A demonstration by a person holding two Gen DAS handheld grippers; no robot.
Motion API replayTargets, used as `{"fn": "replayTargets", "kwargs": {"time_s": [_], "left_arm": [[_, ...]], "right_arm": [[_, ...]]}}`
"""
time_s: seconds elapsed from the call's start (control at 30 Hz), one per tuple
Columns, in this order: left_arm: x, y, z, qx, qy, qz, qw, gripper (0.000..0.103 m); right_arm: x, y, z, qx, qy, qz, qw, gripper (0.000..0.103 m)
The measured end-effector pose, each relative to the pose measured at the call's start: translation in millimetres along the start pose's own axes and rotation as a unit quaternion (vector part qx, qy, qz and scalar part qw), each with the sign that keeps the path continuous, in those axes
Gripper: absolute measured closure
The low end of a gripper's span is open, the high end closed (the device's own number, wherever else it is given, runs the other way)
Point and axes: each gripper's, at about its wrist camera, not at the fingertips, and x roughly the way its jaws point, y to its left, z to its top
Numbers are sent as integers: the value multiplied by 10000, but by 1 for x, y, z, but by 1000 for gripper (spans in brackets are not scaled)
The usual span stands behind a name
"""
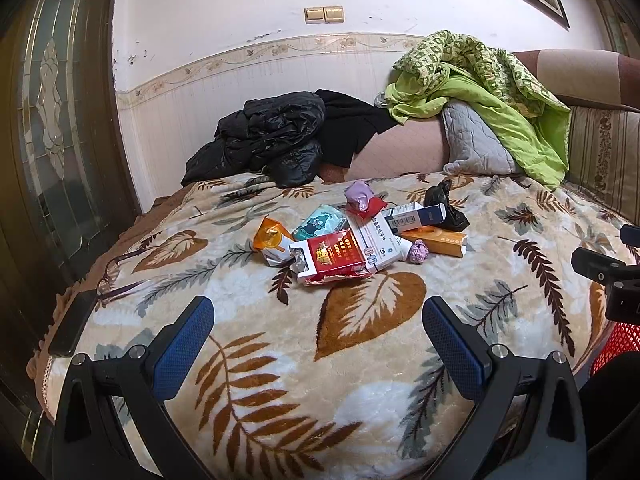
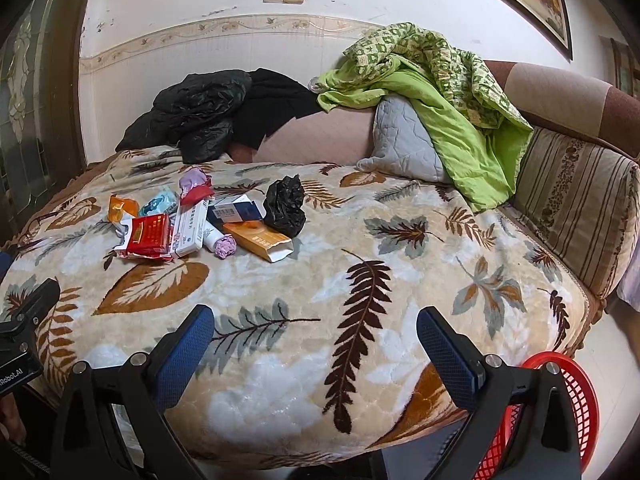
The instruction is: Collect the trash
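Note:
A pile of trash lies on the leaf-patterned blanket: a torn red carton, a white medicine box, an orange box, a blue box, an orange wrapper, a teal packet, a crumpled black bag and purple paper balls. The same pile shows in the right wrist view, with the red carton, orange box and black bag. My left gripper is open and empty, short of the pile. My right gripper is open and empty over the blanket's near edge.
A red mesh basket stands on the floor at the sofa's near right corner. Black jackets, a grey cushion and a green quilt lie at the back. Eyeglasses and a dark phone lie at the left edge.

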Motion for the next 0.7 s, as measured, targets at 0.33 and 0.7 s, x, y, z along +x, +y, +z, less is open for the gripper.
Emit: {"fn": "replayTargets", "kwargs": {"time_s": [0.33, 0.7], "left_arm": [[0, 0, 0, -7, 4, -2, 10000, 0], [3, -2, -1, -101, 98, -107, 9998, 0]], "right_arm": [[0, -1, 1, 18, 6, 3, 10000, 1], [1, 1, 1, 29, 33, 104, 9999, 1]]}}
